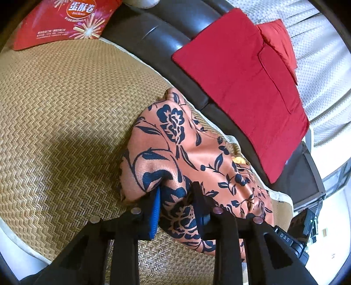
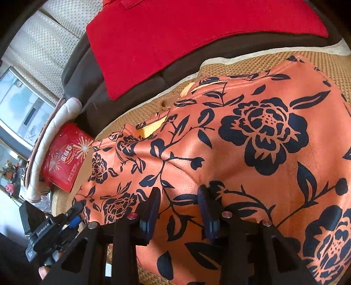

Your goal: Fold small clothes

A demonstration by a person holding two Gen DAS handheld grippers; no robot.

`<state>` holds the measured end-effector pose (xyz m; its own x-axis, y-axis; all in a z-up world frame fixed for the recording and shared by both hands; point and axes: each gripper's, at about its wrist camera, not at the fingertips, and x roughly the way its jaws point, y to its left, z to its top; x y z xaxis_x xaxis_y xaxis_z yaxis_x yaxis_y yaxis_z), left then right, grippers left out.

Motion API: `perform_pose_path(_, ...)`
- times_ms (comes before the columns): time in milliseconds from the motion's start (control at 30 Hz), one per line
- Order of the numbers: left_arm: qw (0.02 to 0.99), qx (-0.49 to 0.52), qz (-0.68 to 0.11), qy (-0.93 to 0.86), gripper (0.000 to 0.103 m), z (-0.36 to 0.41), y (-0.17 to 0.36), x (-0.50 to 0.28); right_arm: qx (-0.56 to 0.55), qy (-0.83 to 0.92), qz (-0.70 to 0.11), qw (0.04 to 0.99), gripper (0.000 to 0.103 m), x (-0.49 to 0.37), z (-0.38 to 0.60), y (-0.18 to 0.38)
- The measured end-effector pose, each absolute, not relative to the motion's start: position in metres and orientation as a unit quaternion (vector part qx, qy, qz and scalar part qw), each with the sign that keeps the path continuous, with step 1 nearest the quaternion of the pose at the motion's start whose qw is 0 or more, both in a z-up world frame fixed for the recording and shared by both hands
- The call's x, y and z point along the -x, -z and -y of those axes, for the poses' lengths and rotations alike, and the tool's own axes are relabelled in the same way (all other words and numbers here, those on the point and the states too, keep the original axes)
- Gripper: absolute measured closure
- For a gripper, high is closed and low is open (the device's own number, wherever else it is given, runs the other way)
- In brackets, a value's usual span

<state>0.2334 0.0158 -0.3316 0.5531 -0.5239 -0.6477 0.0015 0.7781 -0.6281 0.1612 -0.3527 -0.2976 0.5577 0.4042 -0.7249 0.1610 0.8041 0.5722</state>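
Orange cloth with a dark floral print, the garment (image 1: 186, 157), lies bunched right at the left gripper (image 1: 177, 197), whose jaws stand partly open with a raised fold of the fabric between them; whether the blue pads (image 1: 155, 210) actually press on it cannot be told. At the right gripper (image 2: 178, 203) the same garment (image 2: 252, 142) spreads flat ahead and under the jaws, which are part open and appear to hover just above the cloth with nothing pinched.

From the left gripper, the garment's long axis runs ahead and to the right, toward the right gripper (image 1: 305, 232) at its other end. Each hand sits at one end, so a fold would likely bring one end over the other.

Beneath lies a woven straw mat (image 1: 65, 109). Beyond it runs a dark padded edge (image 1: 166, 28) carrying a red cushion (image 1: 237, 83), with a red snack box (image 1: 63, 19) far ahead to the left and a pale dotted curtain (image 1: 324, 72) behind.
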Motion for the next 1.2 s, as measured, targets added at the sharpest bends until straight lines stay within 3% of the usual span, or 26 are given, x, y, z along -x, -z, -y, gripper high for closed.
perform_pose_path(33,0.827,0.301,-0.450,0.152,0.071,-0.016,0.334,-0.233,-0.306,-0.076,-0.464,0.828,0.065,-0.161,0.353,0.298)
perform_pose_path(67,0.822,0.311,-0.454,0.144,0.060,-0.018,0.336,-0.233,-0.309,-0.078,-0.464,0.826,0.066,-0.162,0.353,0.299)
perform_pose_path(100,0.815,0.322,-0.462,0.136,0.041,-0.019,0.340,-0.233,-0.312,-0.081,-0.465,0.825,0.068,-0.163,0.354,0.300)
perform_pose_path(133,0.807,0.333,-0.471,0.129,0.034,-0.020,0.343,-0.232,-0.314,-0.083,-0.465,0.824,0.069,-0.162,0.357,0.300)
perform_pose_path(167,0.799,0.344,-0.477,0.124,0.029,-0.023,0.346,-0.231,-0.316,-0.084,-0.466,0.822,0.070,-0.160,0.360,0.299)
perform_pose_path(267,0.790,0.354,-0.489,0.108,0.029,-0.021,0.353,-0.231,-0.324,-0.089,-0.467,0.818,0.070,-0.160,0.364,0.300)
perform_pose_path(367,0.795,0.352,-0.484,0.099,0.031,-0.015,0.354,-0.237,-0.324,-0.090,-0.468,0.818,0.070,-0.160,0.362,0.299)
perform_pose_path(433,0.800,0.349,-0.480,0.093,0.052,-0.007,0.354,-0.248,-0.322,-0.092,-0.468,0.818,0.070,-0.163,0.359,0.300)
perform_pose_path(467,0.799,0.340,-0.488,0.085,0.069,-0.004,0.356,-0.254,-0.321,-0.093,-0.469,0.818,0.070,-0.163,0.359,0.300)
perform_pose_path(633,0.830,0.292,-0.466,0.091,0.077,0.009,0.348,-0.259,-0.321,-0.098,-0.471,0.815,0.073,-0.163,0.362,0.300)
perform_pose_path(933,0.924,0.005,-0.346,0.162,0.079,0.100,0.298,-0.221,-0.316,-0.138,-0.485,0.804,0.069,-0.173,0.367,0.276)
perform_pose_path(967,0.926,-0.022,-0.336,0.169,0.079,0.110,0.297,-0.215,-0.323,-0.149,-0.477,0.803,0.066,-0.179,0.369,0.265)
perform_pose_path(1000,0.927,-0.046,-0.327,0.179,0.080,0.120,0.297,-0.208,-0.329,-0.154,-0.474,0.802,0.044,-0.184,0.371,0.258)
perform_pose_path(1067,0.926,-0.090,-0.312,0.195,0.080,0.134,0.299,-0.197,-0.345,-0.166,-0.469,0.796,0.011,-0.203,0.372,0.236)
perform_pose_path(1200,0.923,-0.129,-0.298,0.205,0.080,0.146,0.299,-0.192,-0.315,-0.197,-0.499,0.783,0.011,-0.250,0.351,0.207)
